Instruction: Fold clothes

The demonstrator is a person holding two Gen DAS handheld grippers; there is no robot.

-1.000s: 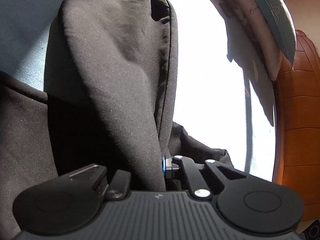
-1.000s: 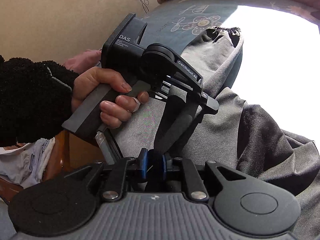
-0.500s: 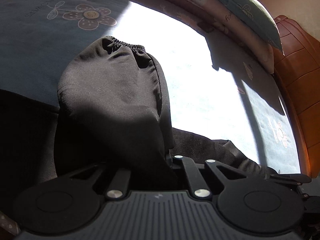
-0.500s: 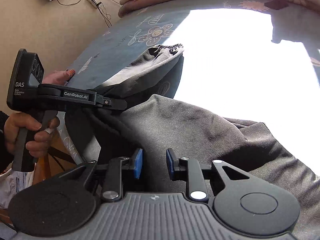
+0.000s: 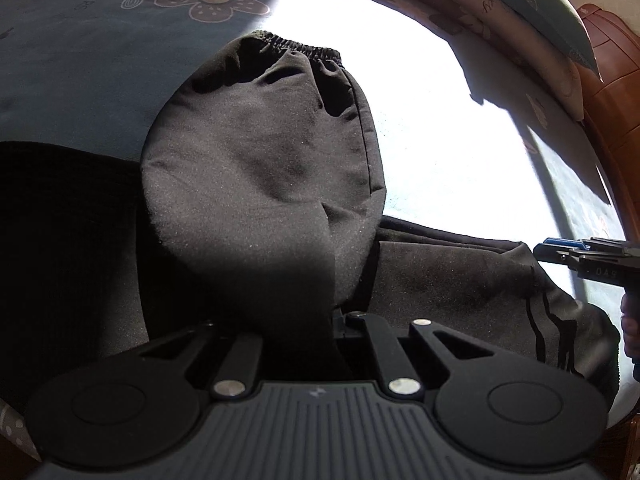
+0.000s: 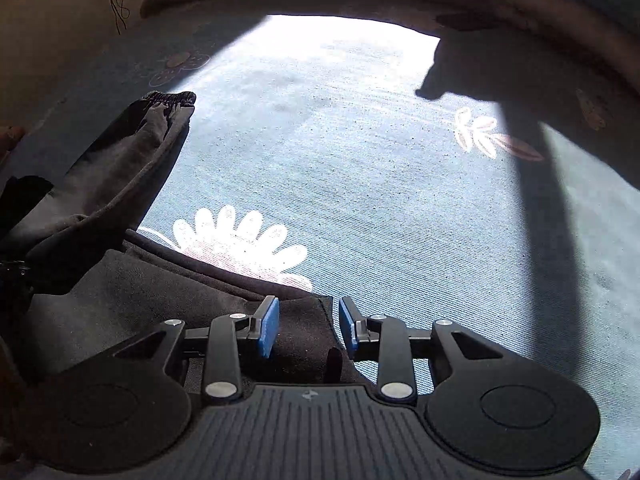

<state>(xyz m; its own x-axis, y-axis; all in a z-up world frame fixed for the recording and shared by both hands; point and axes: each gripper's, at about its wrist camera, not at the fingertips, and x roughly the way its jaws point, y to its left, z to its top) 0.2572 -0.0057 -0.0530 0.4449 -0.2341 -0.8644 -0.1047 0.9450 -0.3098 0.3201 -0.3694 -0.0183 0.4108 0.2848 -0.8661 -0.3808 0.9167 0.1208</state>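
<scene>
We have dark trousers (image 5: 260, 184) spread on a blue flowered bedsheet (image 6: 360, 184), sun patch across the middle. Left tongs (image 5: 336, 320) are pressed together, pinching a fold of one trouser leg; that leg runs straight away from them, long axis along the pointing line, and ends in the elastic cuff (image 5: 296, 46) at the far end. In the right wrist view the same leg (image 6: 120, 168) lies off to the left, cuff farthest out.

Right tongs (image 6: 308, 328) are opening, blue pads (image 6: 269, 328) apart, nothing pinched. A corner of the cloth edge (image 6: 320, 312) sits right under the gap, the rest of the trousers spreading left from there. In the left view the right tongs (image 5: 560, 250) show over the far right rim of the fabric.

We judge the right tongs nearest that corner, so the next grab would go there; it calls for a short drop, as the edge lies just below the pads. We can't tell if the pads touch the cloth.
</scene>
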